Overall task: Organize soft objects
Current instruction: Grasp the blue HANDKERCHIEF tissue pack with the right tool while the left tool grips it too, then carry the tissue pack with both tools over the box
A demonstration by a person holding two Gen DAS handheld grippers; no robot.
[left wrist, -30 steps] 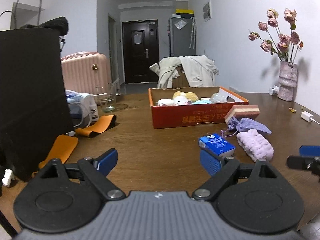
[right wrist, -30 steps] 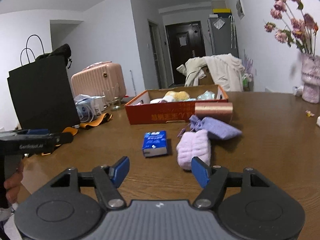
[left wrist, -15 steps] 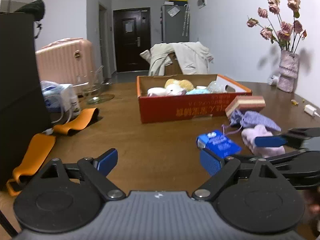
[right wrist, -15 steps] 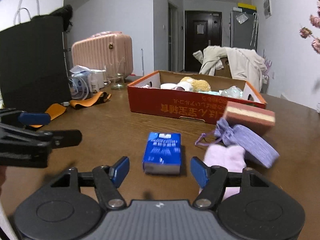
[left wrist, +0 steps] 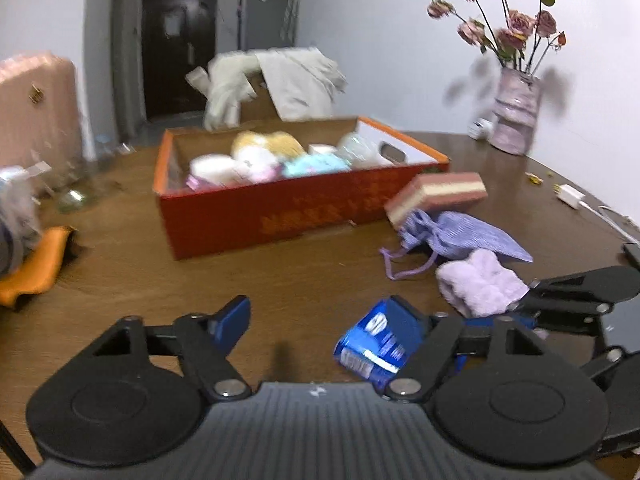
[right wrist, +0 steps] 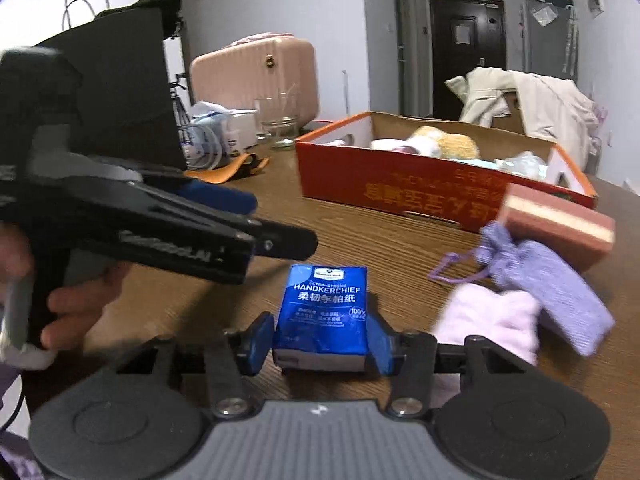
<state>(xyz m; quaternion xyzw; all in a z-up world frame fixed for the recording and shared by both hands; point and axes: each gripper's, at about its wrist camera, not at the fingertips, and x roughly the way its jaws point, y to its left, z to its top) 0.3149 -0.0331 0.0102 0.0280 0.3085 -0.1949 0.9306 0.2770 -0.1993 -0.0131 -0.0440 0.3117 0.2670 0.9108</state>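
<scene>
A blue handkerchief pack (right wrist: 324, 312) lies on the brown table between my right gripper's (right wrist: 318, 342) blue pads, which close in on its sides. It also shows in the left wrist view (left wrist: 372, 344). My left gripper (left wrist: 320, 320) is open and empty, just left of the pack. A pink fluffy cloth (left wrist: 480, 284), a purple drawstring pouch (left wrist: 464, 236) and a pink sponge (left wrist: 440, 194) lie to the right. The red cardboard box (left wrist: 280, 208) behind holds several soft things.
A vase of dried roses (left wrist: 514, 120) stands at the far right. A white charger (left wrist: 572, 196) lies near the right edge. Orange bands (left wrist: 32, 264), a glass bowl (right wrist: 280, 124), a black bag (right wrist: 120, 88) and a pink suitcase (right wrist: 256, 72) are on the left.
Both grippers have moved forward toward the blue pack. My right gripper's pads have closed from wide open onto the pack's sides. My left gripper stays open.
</scene>
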